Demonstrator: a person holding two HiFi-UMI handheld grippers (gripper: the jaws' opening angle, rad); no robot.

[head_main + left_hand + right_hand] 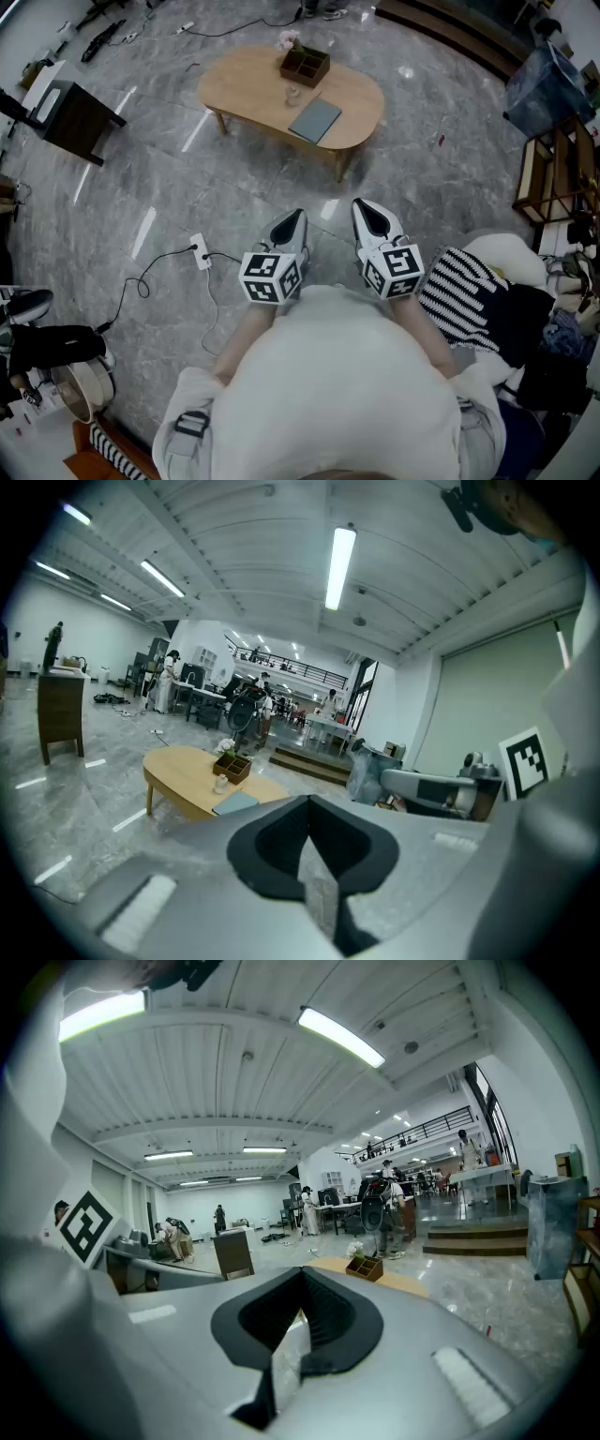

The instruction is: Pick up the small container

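I stand on a polished grey marble floor [234,197] that mirrors the long ceiling lights [339,566]. Ahead of me sits an oval wooden table [253,89]. A dark cabinet [80,117] stands far left and a wooden shelf [553,173] at right. A white power strip [200,251] lies near me.

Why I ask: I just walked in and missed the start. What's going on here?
A person stands on a grey floor, holding the left gripper and right gripper side by side in front of the body, both shut and empty. The table is some way ahead. On it a small glass container stands beside a wooden box, with a notebook nearby. Nothing has been picked up yet.
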